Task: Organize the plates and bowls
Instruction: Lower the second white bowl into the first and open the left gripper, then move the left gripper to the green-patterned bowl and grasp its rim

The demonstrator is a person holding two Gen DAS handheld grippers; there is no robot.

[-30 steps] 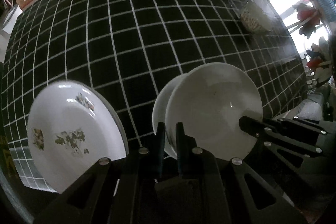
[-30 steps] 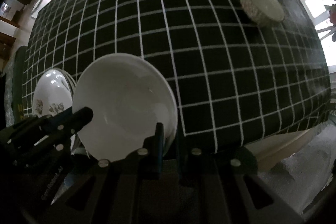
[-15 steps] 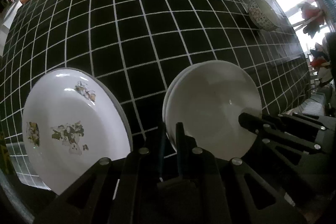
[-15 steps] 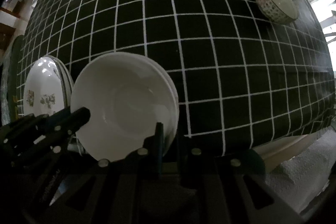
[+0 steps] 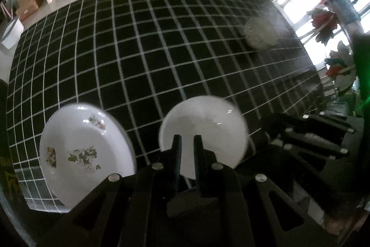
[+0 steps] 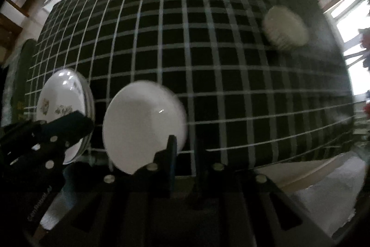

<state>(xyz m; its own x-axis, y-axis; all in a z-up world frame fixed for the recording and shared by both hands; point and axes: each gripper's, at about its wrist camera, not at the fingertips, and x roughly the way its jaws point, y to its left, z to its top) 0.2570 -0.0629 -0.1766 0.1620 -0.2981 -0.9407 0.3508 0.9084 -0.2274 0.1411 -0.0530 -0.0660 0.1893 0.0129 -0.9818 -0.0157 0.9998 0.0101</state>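
Dim, motion-blurred fisheye views — blown-out window glare at right, bowed edges.

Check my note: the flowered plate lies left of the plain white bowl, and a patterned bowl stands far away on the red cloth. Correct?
Only the colour is wrong: the left wrist view shows a black cloth with white grid lines. The flowered plate, plain white bowl and patterned bowl are as you wrote.

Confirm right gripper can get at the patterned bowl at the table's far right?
Probably yes. Right gripper jaws have just been opening, white plate rim unclamped at their gap; only bare checked cloth lies before the patterned bowl.
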